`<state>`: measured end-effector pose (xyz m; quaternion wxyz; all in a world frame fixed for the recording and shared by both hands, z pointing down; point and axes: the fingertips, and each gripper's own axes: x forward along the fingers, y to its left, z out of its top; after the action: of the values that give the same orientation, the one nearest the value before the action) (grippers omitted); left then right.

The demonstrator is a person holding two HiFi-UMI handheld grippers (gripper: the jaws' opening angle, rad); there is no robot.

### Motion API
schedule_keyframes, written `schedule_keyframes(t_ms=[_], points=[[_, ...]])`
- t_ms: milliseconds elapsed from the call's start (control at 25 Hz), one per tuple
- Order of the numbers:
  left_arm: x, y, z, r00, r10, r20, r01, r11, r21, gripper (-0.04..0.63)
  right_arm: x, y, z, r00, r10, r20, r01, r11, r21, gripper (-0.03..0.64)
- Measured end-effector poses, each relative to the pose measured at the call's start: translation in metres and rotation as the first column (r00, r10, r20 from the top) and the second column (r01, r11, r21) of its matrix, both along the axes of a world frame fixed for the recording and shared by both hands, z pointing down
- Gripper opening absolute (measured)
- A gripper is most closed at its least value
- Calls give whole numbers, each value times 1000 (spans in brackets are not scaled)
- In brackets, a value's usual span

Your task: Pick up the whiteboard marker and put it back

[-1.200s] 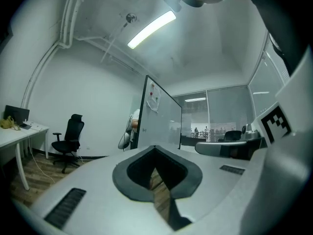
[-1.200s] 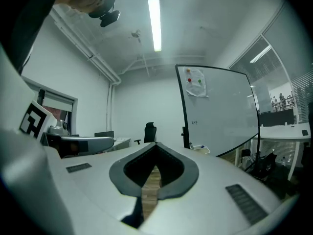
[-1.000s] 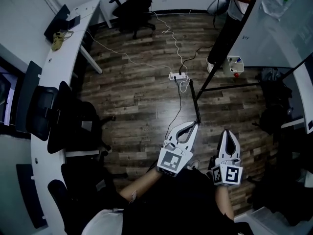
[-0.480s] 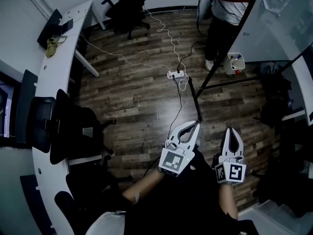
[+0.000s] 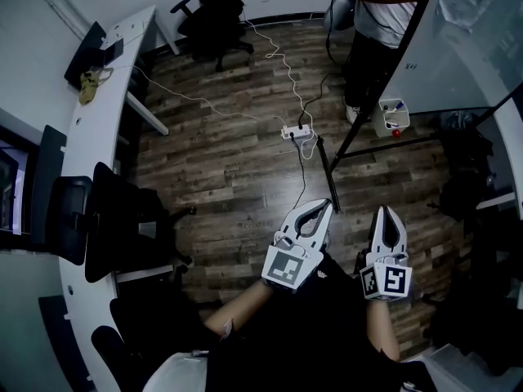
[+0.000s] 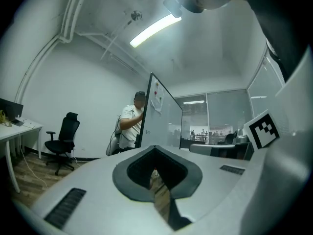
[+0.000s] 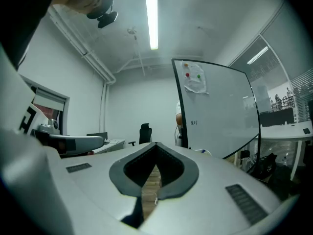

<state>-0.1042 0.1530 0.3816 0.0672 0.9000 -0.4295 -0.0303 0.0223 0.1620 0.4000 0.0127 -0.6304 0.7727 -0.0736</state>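
Left gripper (image 5: 325, 206) is held level over the wood floor (image 5: 229, 162). Its jaws are closed tip to tip with nothing between them; only the shaped gap behind the tips shows floor through it. Right gripper (image 5: 386, 211) sits just beside it and parallel, jaws also closed and empty. Each carries a cube with black-and-white square markers, pattern only, no readable text. The right one's cube (image 6: 264, 128) shows in the left gripper view. The person's forearms and dark clothing fill the bottom of the head view.

Ahead of both grippers are the black stand leg (image 5: 325, 174) of the whiteboard (image 5: 458, 64) and a white power strip (image 5: 297, 131) on the floor, with white cables running off it.

Whiteboard marker: a small white tray (image 5: 393, 117) on the whiteboard's lower edge has a blue piece (image 5: 397, 104) in it and a red piece (image 5: 395, 133) just below. Both are too small to say which is the marker. The tray is well apart from both grippers.

The whiteboard has a short line of dark handwriting (image 7: 194, 123) near its left edge, too small to read. A paper sheet (image 7: 194, 81) is pinned high up with a red and a green magnet, no print legible on it. Another person (image 5: 377, 15) in a white shirt stands at the whiteboard's far edge. On the left are a curved white desk (image 5: 102, 129) and a black office chair (image 5: 214, 19).
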Motion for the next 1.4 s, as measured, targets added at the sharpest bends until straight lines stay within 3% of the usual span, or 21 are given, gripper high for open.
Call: schedule_keyframes(t_ms=[680,1000,1120,1400], points=[[76,-102,8,999,-24,31,24,1000,-19,-2,64,-96,23,999,-32,19,33,999,-16,12],[107,-137,18,992,-66,111,66,998,-3,-1,101,-137,30,998,-68,-16,68,998,-14,12],[107,-139,28,988,-52,147,54,999,-6,-1,106,-138,39,999,-49,-18,49,999,-11,12],[103,-160,27,991,-47,123,49,999,-11,0,98,-159,44,999,-51,-18,51,998,-25,11]])
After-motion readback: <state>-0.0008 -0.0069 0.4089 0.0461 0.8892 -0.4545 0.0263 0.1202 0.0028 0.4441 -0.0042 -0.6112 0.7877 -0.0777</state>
